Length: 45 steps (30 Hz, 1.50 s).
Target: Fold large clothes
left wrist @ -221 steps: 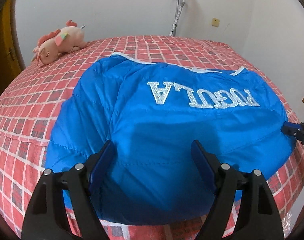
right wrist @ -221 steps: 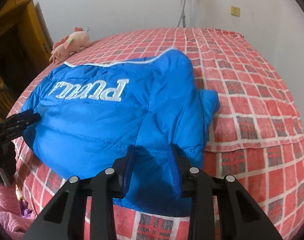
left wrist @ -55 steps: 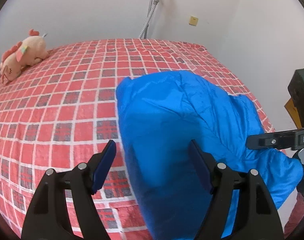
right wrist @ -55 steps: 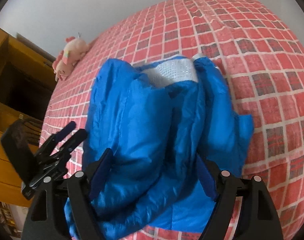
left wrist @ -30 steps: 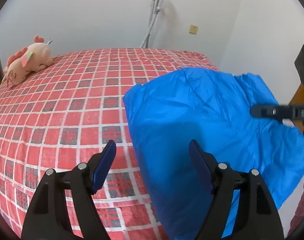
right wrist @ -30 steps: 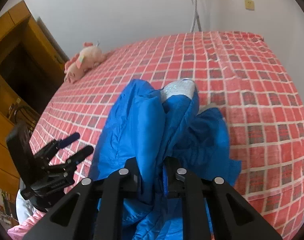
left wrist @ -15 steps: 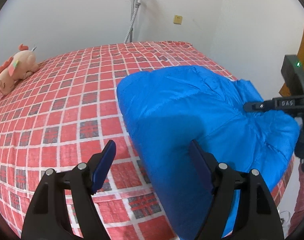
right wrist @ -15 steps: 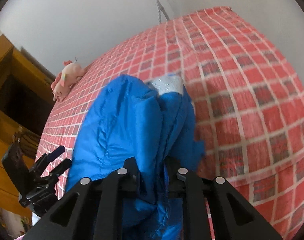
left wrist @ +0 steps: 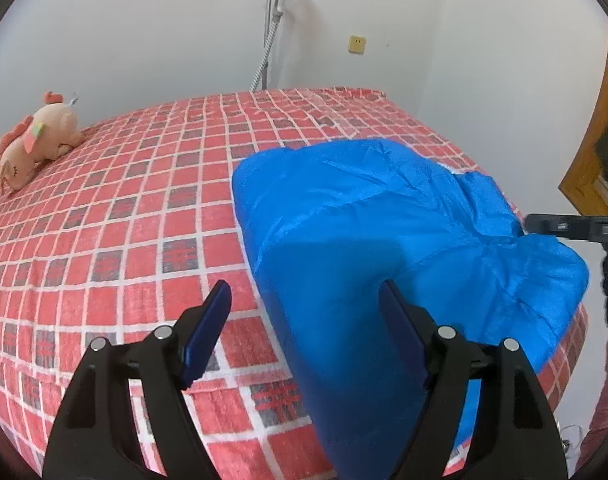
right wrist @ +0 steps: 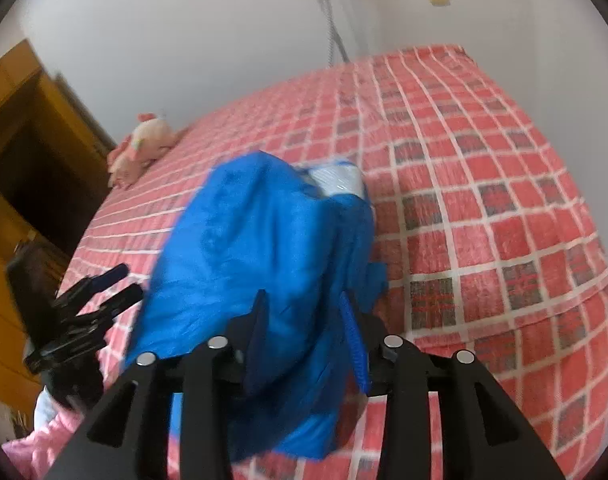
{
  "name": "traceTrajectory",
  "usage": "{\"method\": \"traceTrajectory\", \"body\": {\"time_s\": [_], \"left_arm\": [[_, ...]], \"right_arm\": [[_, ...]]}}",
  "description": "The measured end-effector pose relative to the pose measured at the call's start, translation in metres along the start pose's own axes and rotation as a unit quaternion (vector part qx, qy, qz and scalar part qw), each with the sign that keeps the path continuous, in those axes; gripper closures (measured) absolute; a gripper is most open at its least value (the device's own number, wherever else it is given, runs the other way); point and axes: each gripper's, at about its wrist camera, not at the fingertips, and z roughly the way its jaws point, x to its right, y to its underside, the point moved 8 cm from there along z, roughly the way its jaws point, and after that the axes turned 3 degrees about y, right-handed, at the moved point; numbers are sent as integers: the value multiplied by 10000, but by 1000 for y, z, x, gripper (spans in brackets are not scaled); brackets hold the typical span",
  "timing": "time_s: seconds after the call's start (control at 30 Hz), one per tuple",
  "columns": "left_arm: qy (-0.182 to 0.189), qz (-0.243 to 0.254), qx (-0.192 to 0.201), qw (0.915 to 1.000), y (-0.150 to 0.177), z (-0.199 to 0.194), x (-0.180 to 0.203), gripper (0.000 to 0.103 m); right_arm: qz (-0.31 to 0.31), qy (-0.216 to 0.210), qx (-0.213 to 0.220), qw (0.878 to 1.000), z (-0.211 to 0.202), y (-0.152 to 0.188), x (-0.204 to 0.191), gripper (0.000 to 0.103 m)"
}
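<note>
A blue padded jacket [left wrist: 384,240] is seen lying bundled on the red checked bed cover [left wrist: 124,220], toward the near edge of the bed, at about 3 o'clock in the left wrist view. The left gripper [left wrist: 304,320] is held with its jaws spread wide; the left side of the jacket lies between them, but nothing is pinched. The right gripper [right wrist: 304,336] has its jaws partly spread, with a thick fold of the jacket between them; whether the fabric is actually being pinched cannot be told, as the picture is blurred.

The jacket is judged to be light, soft and puffy, with a smooth shell that is likely to slip and to spring back when folded. A hold is best taken on a seam, hem or doubled edge, where several layers can be pinched together, not on the billowy middle.

By the left wrist view the jacket's broad, smooth upper face is shown, with the right gripper's finger reaching in at 3 o'clock. By the right wrist view alone a white lining patch [right wrist: 336,180] is shown at the jacket's far end, about 12 o'clock, and a wooden wardrobe [right wrist: 20,128] at 9 o'clock. A pink plush toy [left wrist: 32,140] is seen at 10 o'clock in both views, well apart from the jacket
</note>
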Motion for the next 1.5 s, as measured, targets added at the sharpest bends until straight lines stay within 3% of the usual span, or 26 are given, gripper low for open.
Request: {"method": "traceTrajectory", "body": {"time_s": [0.1,0.23,0.3,0.37,0.43,0.57,0.77,0.83,0.9,1.0,1.1,1.3,1.5], "left_arm": [[-11,12,54,10000,5,-9,5,28],[106,138,47,9998,13,-14,19,28],[109,240,37,9996,16,-13,25,27],[128,287,-41,9995,21,-9,28,27],[188,285,-116,9993,26,-4,28,27],[402,208,-277,9986,37,9,29,24],[483,165,-303,9982,44,21,28,23],[532,89,-348,9979,42,20,27,23],[566,18,-368,9977,39,15,23,24],[532,-43,-205,9984,26,0,16,25],[379,-43,19,9993,4,-9,11,25],[50,-204,124,9997,-32,9,11,25],[-67,-538,-298,9981,-27,56,11,24]], "right_arm": [[-374,-104,-81,9992,-16,10,-25,55],[-520,17,-405,9978,-4,25,-38,56],[-577,-4,-532,9969,4,33,-40,85],[-589,170,-553,9966,8,43,-33,88],[-503,260,-659,9962,15,59,-22,89],[-55,9,-736,9973,41,87,2,90],[88,-41,-493,9987,48,94,7,90],[22,40,-503,9987,40,92,3,88],[-48,187,-451,9988,25,84,0,79],[-347,602,-7,9976,-7,62,-10,64],[-582,663,397,9953,-24,27,-32,64],[-694,959,386,9922,23,-24,-51,64],[-229,1385,318,9896,74,-40,-17,67]]}}
